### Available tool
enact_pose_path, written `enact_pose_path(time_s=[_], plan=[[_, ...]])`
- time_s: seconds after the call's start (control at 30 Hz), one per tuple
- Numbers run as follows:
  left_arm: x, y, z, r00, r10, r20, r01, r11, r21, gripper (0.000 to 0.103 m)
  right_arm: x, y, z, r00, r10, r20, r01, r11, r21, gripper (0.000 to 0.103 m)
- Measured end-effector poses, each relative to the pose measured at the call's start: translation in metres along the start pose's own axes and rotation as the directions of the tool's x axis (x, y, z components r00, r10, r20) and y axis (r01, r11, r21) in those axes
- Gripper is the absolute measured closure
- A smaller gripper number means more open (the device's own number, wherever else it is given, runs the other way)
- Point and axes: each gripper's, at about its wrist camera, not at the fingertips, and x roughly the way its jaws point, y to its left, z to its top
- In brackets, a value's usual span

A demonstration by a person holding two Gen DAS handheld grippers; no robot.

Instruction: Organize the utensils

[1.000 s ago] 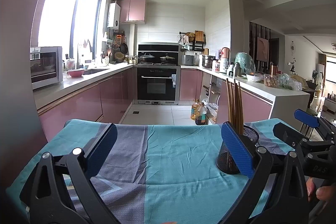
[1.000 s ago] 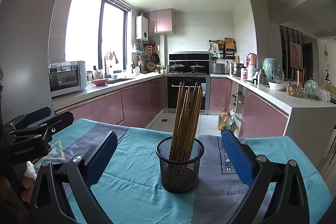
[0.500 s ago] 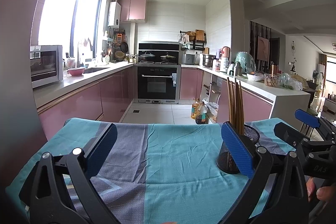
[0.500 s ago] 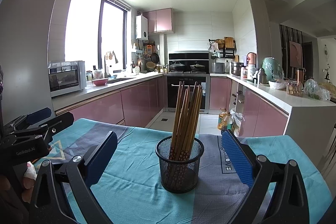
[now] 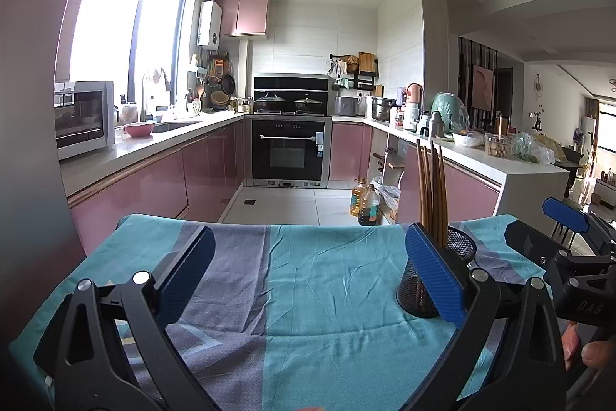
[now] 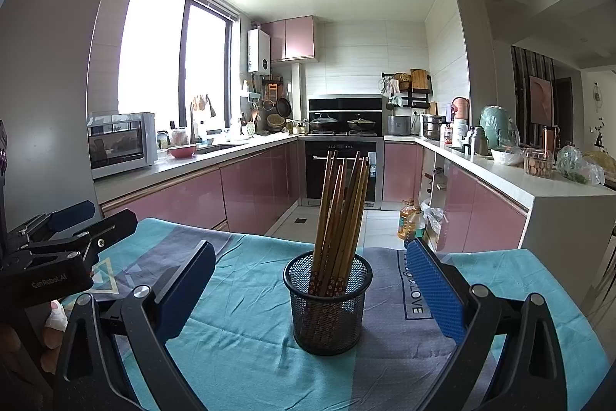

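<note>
A black mesh holder [image 6: 328,303] stands upright on the teal and grey tablecloth [image 6: 246,295], with several brown wooden chopsticks [image 6: 340,210] leaning in it. My right gripper [image 6: 312,287] is open, its blue pads on either side of the holder and a little short of it, touching nothing. In the left wrist view the same holder [image 5: 458,249] shows partly behind the right blue pad, chopsticks [image 5: 431,191] rising above it. My left gripper [image 5: 308,272] is open over bare cloth, empty. Each gripper appears at the edge of the other's view.
The table's far edge [image 5: 308,224] drops off to the kitchen floor. Two oil bottles [image 5: 364,205] stand on the floor beyond. Pink cabinets, an oven [image 5: 288,153] and cluttered counters lie further back. A hand [image 5: 589,349] grips the right tool.
Almost nothing: the views shift very slightly, and both grippers stay open over the cloth.
</note>
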Motion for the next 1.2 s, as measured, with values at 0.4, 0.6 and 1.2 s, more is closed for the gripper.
enact_pose_path(time_s=[0.4,0.6,1.2], plan=[[0.0000,0.0004,0.0007,1.000,-0.001,-0.002,0.001,1.000,-0.001,0.006,0.0007,-0.0004,-0.0002,1.000,0.001,0.000,-0.001,1.000,0.000,0.007],[-0.0001,0.0003,0.0014,1.000,-0.001,-0.003,0.001,1.000,-0.001,0.006,0.0018,-0.0010,0.0000,1.000,0.001,0.002,-0.001,1.000,0.001,0.007],[-0.0060,-0.0007,-0.0073,1.000,-0.005,-0.018,0.005,1.000,-0.004,0.006,0.0027,-0.0015,0.0004,1.000,0.000,0.002,0.000,1.000,0.002,0.007]])
